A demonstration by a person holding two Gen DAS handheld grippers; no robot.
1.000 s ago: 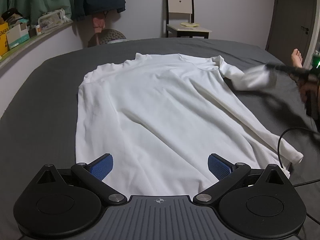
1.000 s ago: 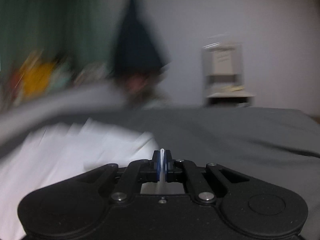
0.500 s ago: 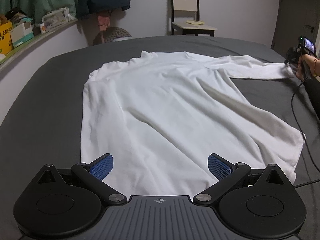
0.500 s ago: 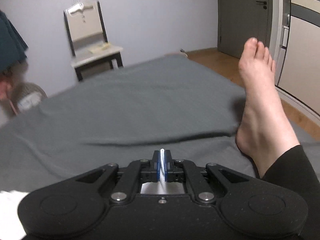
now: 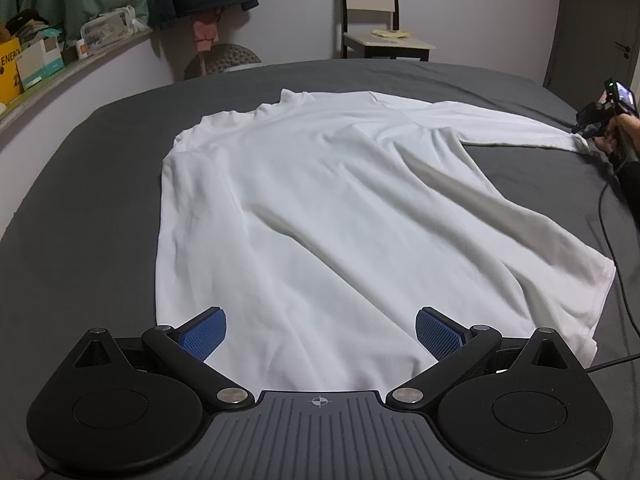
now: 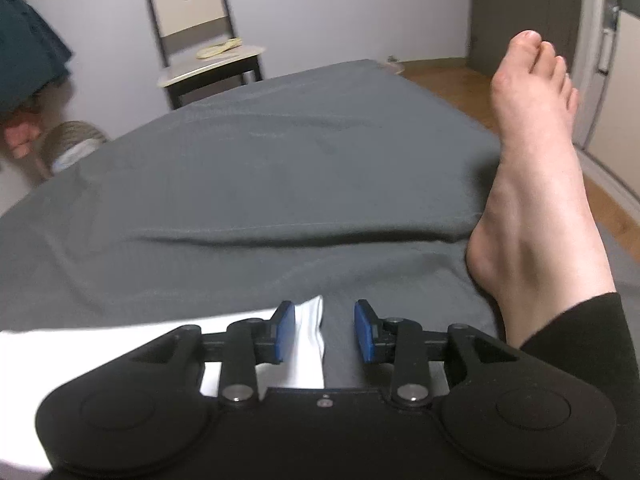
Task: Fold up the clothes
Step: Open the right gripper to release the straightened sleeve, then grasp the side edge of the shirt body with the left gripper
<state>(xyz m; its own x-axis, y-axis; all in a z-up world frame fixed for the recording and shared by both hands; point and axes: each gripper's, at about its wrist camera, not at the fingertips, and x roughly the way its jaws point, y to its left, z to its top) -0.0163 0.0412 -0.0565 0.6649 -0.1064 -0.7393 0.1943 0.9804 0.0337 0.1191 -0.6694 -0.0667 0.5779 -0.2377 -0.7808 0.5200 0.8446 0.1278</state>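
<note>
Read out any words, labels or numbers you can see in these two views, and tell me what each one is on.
"ENER", cut off by the frame edge, on the yellow box on the ledge.
A "2" below it on the same box.
The print on the white and teal box is too small to read.
Right wrist view: no text.

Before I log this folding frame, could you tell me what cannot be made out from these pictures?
- White shirt: near hem hidden by the left gripper body, left wrist view.
- Sleeve cuff: the rest runs under the open right gripper, right wrist view.
- Boxes on the ledge: cut by the left edge; print too small to read.
</note>
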